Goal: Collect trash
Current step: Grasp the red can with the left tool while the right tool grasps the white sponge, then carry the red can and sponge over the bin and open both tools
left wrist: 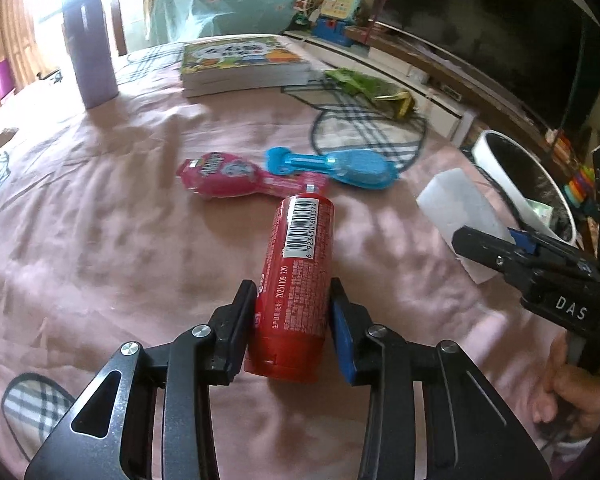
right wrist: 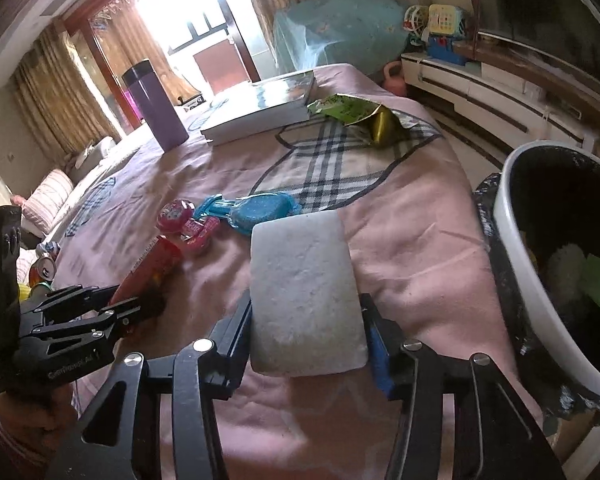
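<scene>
A red can with a barcode lies along the pink tablecloth, and my left gripper is shut on its near end, both pads against its sides. The same can and left gripper show at the left of the right wrist view. My right gripper is shut on a white foam block. In the left wrist view that block sticks out of the right gripper close to the bin. A white-rimmed trash bin with a black liner stands just right of the table edge.
A pink candy pack and a blue one lie just beyond the can. A green snack bag, a stack of books and a purple tumbler sit at the far end. The bin holds some rubbish.
</scene>
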`<state>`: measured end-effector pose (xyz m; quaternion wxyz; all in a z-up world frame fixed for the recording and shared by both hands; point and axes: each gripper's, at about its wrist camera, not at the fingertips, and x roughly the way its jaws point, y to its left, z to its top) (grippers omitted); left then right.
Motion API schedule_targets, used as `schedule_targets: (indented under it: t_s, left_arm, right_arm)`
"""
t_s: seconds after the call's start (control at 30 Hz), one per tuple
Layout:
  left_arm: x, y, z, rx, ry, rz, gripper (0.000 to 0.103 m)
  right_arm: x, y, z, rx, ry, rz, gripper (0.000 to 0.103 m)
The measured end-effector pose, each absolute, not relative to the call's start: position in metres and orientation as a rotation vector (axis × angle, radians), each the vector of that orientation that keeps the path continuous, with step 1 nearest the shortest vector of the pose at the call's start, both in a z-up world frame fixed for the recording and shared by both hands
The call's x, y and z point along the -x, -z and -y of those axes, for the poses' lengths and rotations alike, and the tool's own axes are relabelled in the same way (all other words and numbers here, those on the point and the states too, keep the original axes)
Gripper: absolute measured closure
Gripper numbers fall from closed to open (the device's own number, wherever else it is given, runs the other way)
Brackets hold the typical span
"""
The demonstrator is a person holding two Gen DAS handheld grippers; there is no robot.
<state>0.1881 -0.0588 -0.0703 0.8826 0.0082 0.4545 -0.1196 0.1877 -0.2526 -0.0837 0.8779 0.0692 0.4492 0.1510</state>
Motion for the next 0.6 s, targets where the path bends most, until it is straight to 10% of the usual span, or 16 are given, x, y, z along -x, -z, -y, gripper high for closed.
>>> schedule_targets:
  t_s: [0.6]
  left_arm:
    - [-0.163,0.04,0.142,-0.08,0.422,-0.894,0.068]
  right_arm:
    - [-0.132,0.034,0.325,-0.275,-0.221,-0.809,0.053]
